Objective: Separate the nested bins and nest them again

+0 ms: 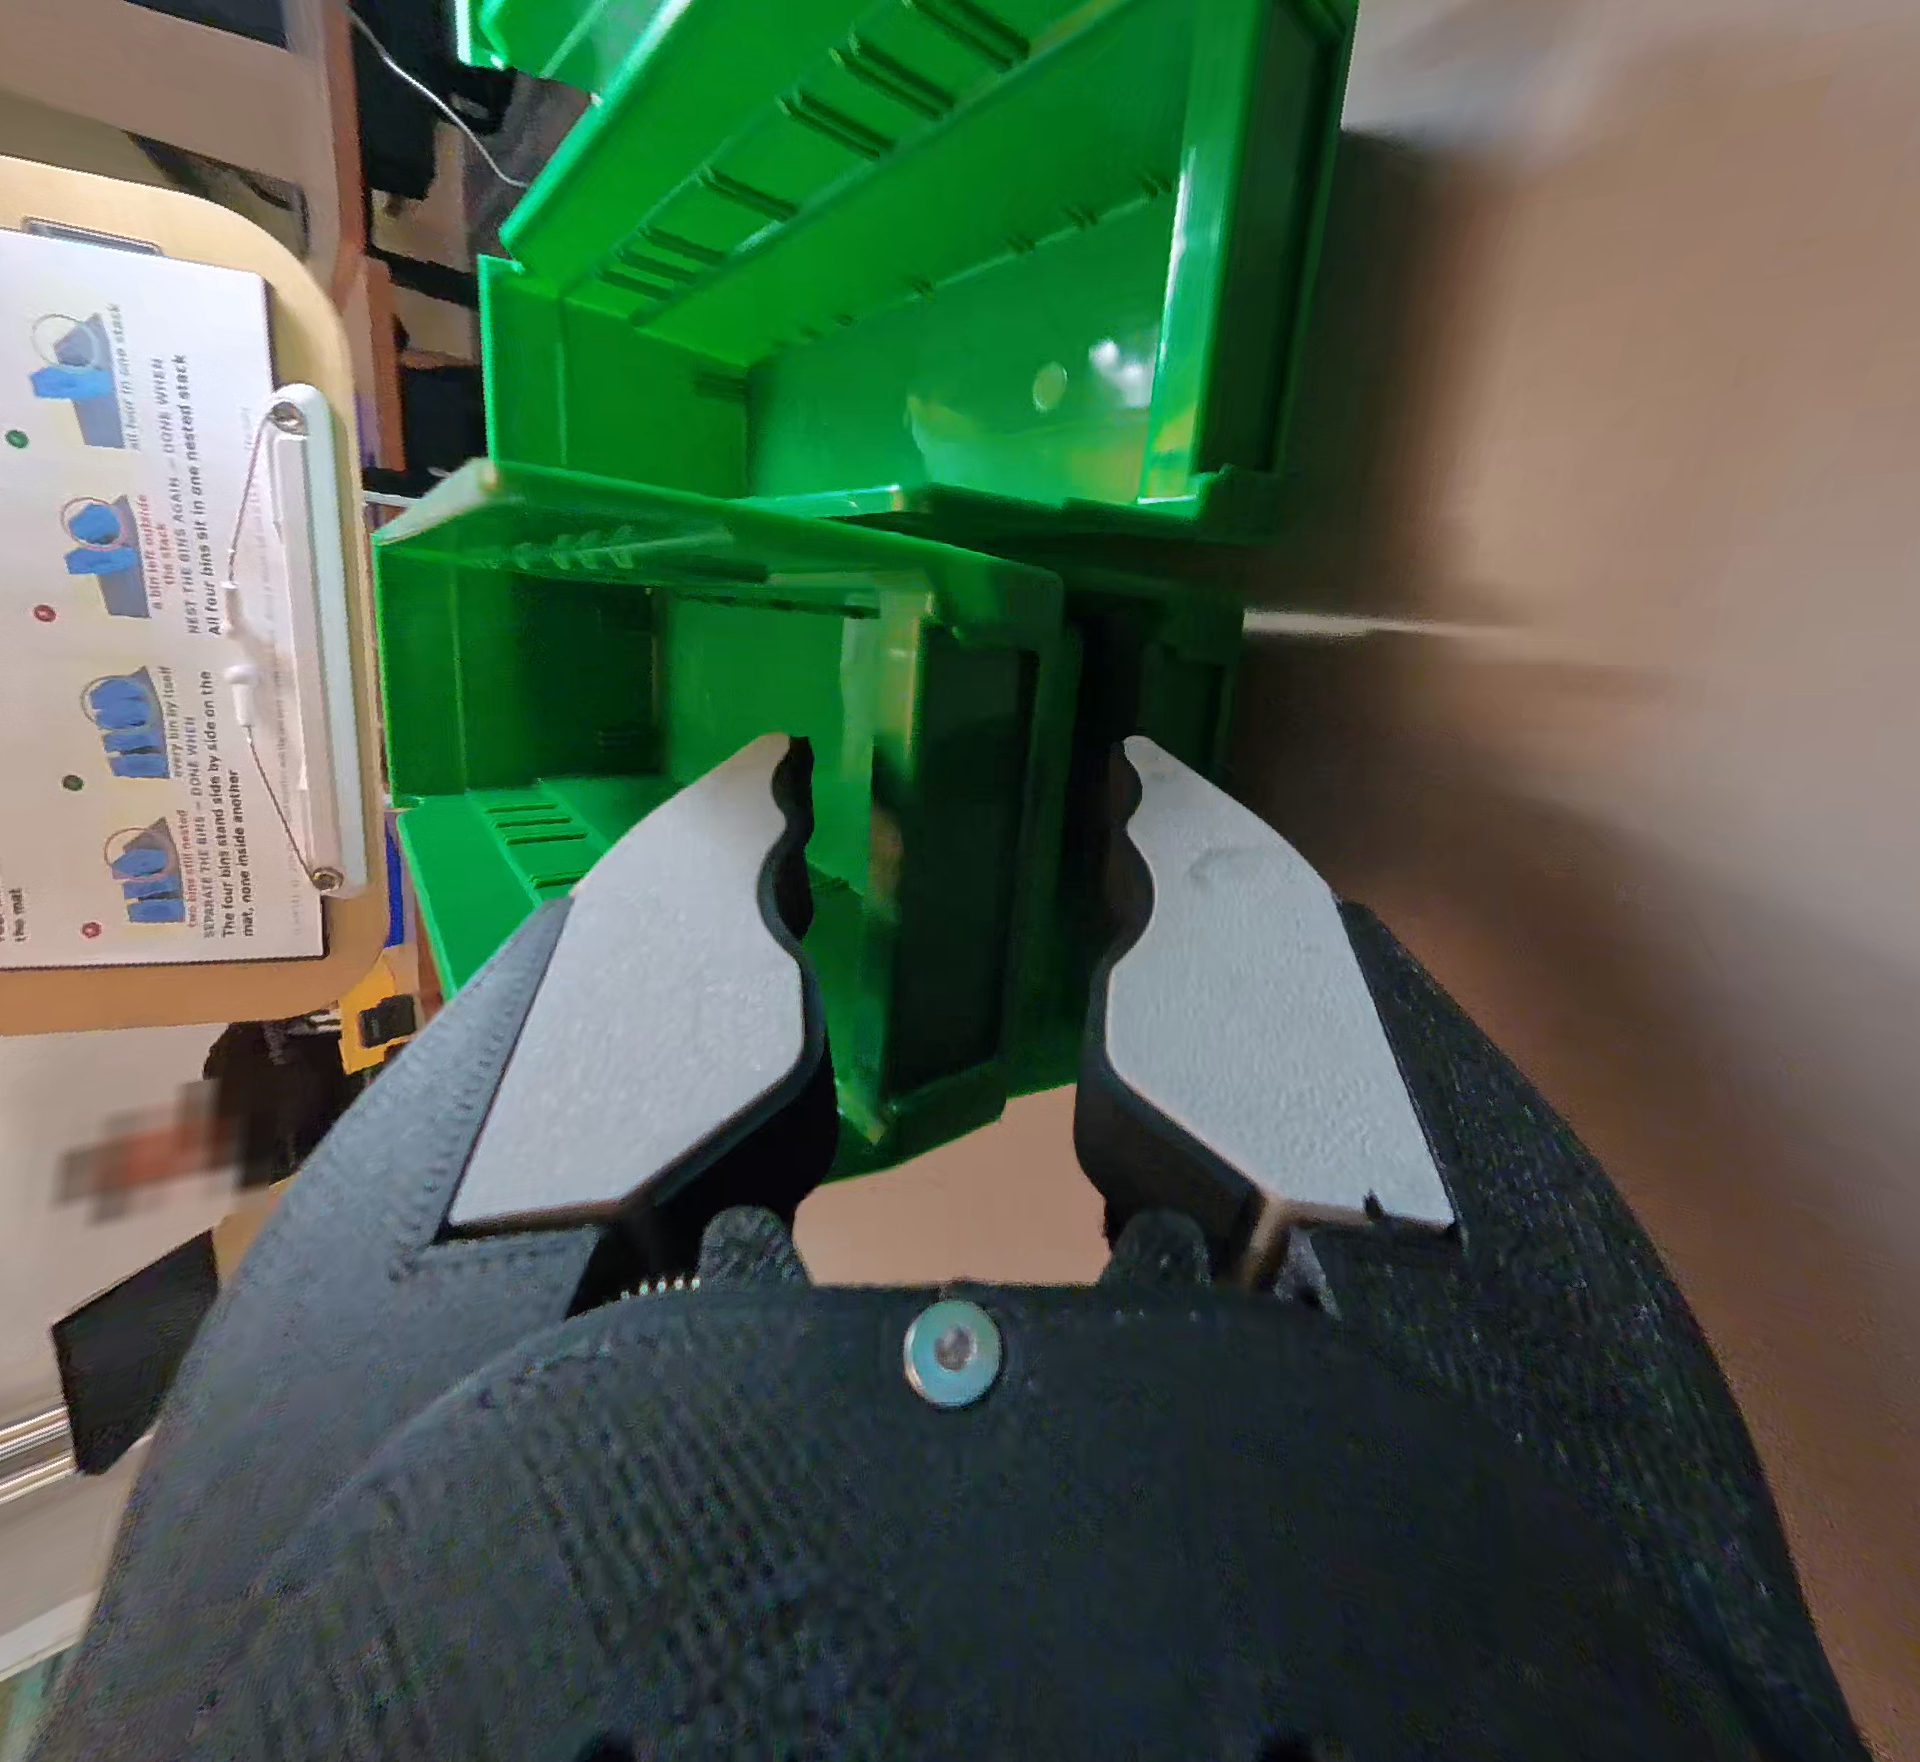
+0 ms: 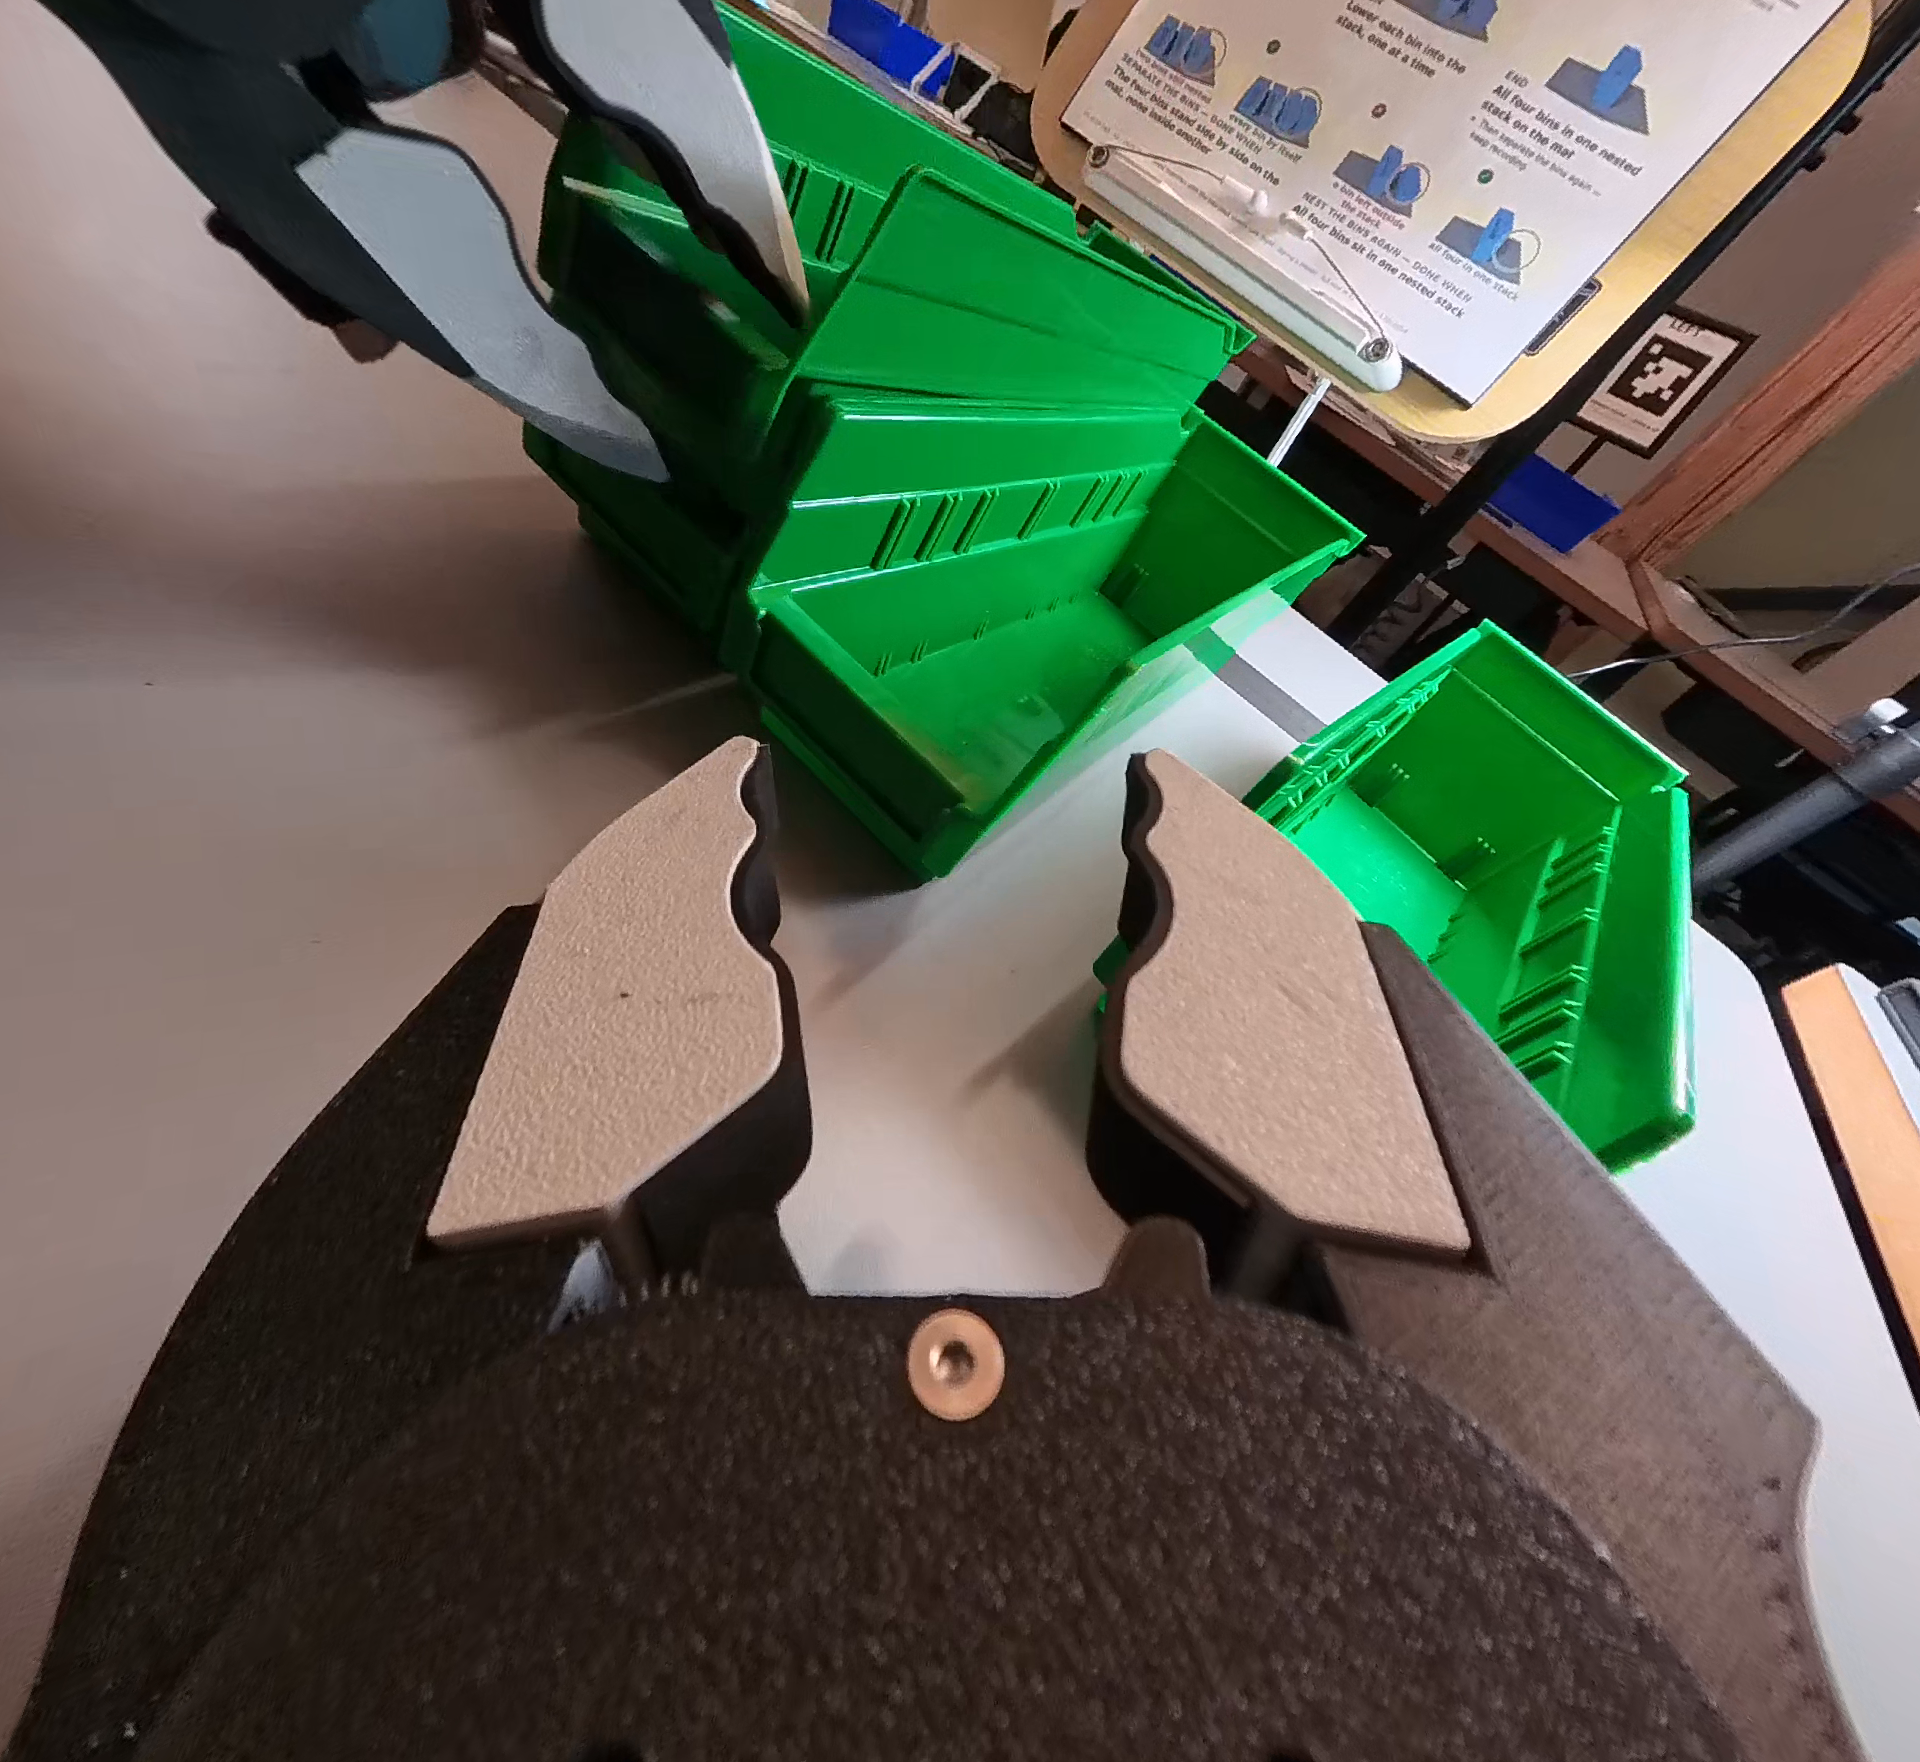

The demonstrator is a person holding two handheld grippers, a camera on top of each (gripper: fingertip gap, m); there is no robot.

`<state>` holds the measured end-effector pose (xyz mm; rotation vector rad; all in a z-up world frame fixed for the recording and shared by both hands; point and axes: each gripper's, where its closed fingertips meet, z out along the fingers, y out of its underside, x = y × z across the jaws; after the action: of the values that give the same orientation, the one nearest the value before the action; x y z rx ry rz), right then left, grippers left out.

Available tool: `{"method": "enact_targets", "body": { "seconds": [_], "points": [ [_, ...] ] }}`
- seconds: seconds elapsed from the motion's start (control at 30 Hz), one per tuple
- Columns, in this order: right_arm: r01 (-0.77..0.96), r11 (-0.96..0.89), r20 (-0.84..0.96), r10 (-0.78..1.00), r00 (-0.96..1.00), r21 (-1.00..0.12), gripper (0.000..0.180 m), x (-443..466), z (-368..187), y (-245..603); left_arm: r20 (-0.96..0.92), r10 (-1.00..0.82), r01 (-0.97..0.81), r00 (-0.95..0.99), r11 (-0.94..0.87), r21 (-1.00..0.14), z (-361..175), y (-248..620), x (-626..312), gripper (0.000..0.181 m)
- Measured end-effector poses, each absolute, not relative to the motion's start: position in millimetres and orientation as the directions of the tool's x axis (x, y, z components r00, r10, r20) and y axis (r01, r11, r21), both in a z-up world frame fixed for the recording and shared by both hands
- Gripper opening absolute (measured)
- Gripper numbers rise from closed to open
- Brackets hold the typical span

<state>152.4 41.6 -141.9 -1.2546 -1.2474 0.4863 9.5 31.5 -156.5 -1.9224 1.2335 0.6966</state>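
Note:
Several green bins stand on the pale table (image 2: 312,673). My left gripper (image 1: 956,756) is open, its fingers straddling the front wall of the nearest green bin (image 1: 956,881), one finger inside and one outside. In the right wrist view the left gripper (image 2: 727,382) sits at the upper left on that leftmost bin (image 2: 644,330). Tilted bins (image 2: 987,673) lean together beside it. One bin (image 2: 1507,881) stands apart at the right. My right gripper (image 2: 948,762) is open and empty, above the table between the cluster and the separate bin.
An instruction board (image 2: 1455,102) on a stand is behind the bins; it also shows in the left wrist view (image 1: 156,590). Blue bins (image 2: 883,34) and a black-and-white marker (image 2: 1673,382) are in the background. The table edge runs at the right (image 2: 1766,1037). The tips of one gripper are about 15 cm away from the tips of the other.

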Motion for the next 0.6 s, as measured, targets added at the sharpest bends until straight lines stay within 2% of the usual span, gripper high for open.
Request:
{"method": "enact_targets", "body": {
  "seconds": [0.17, 0.27, 0.43, 0.6],
  "points": [
    [0.338, 0.315, 0.424, 0.845, 0.325, -0.887, 0.063, 151, -145, 42, -0.755, -0.478, -0.893, 0.449, -0.206, -0.400, -140, 14, 19, 0.052],
    [0.342, 0.312, 0.423, 0.847, 0.321, -0.886, 0.063, 150, -147, 42, -0.754, -0.434, -0.867, 0.493, -0.180, -0.464, -131, 7, 18, 0.041],
    [0.355, 0.311, 0.426, 0.848, 0.315, -0.882, 0.063, 149, -150, 42, -0.768, -0.390, -0.860, 0.508, -0.187, -0.474, -137, 11, 6, 0.022],
    [0.357, 0.306, 0.424, 0.846, 0.323, -0.883, 0.063, 150, -151, 43, -0.775, -0.387, -0.864, 0.499, -0.156, -0.479, -146, 5, 9, 0.026]
  ]
}}
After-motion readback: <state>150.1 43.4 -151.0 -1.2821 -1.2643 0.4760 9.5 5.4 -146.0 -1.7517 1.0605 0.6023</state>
